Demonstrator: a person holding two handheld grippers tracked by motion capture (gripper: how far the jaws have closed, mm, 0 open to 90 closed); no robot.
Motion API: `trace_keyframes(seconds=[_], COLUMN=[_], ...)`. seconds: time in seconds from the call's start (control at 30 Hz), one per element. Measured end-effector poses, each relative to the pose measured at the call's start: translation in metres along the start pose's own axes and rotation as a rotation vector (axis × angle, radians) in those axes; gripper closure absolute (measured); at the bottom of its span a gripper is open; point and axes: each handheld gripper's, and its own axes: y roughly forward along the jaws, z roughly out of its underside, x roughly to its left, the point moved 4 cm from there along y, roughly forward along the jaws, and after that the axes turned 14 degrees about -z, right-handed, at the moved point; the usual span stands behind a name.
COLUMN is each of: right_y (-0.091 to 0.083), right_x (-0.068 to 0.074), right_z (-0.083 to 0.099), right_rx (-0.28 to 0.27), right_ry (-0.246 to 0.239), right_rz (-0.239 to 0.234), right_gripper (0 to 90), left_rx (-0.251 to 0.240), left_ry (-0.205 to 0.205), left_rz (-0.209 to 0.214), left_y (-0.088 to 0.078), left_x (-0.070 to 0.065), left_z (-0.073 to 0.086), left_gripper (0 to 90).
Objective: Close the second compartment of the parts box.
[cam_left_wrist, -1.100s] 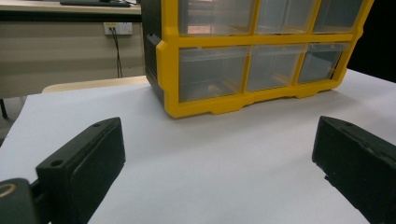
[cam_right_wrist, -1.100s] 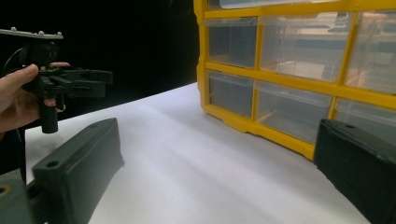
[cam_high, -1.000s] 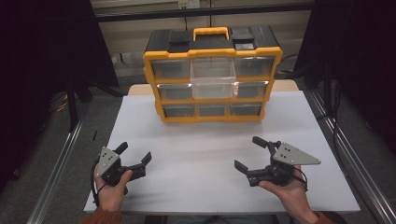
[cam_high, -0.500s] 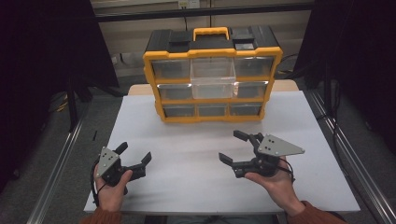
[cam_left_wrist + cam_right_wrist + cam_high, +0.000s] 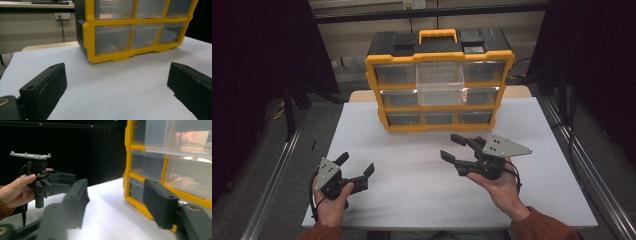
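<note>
A yellow drawer cabinet with a black top and clear drawers is seen at the upper centre of the high view, standing at the far edge of the white surface. Its top middle drawer is pulled out. The left claw is held at the lower left, jaws spread wide and empty. The right claw is held right of centre, near the cabinet, likewise spread apart and empty.

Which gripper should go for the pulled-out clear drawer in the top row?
Right. The right gripper is open, raised and nearer the organizer, roughly below the drawer. The left gripper sits low by the table's near edge.
</note>
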Motion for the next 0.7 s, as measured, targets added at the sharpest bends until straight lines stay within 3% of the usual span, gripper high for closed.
trace_keyframes(seconds=[0.13,0.23,0.47,0.7], right_y=[0.005,0.008,0.013,0.017], right_x=[-0.003,-0.005,-0.011,-0.015], right_z=[-0.003,-0.005,-0.010,-0.018], right_rx=[0.002,0.017,0.001,-0.013], right_ry=[0.019,-0.008,0.010,-0.003], right_rz=[-0.027,-0.020,-0.033,-0.031], right_gripper=[50.4,54.5,67.0,75.3], left_rx=[-0.001,-0.003,0.003,0.004], left_ry=[-0.003,0.002,-0.004,-0.001], left_rz=[0.004,0.000,0.011,0.003], left_y=[0.000,-0.001,0.000,-0.001], left_x=[-0.002,-0.002,-0.002,-0.001], left_z=[0.000,0.000,0.000,0.000], left_gripper=[2.7,2.7,2.7,3.0])
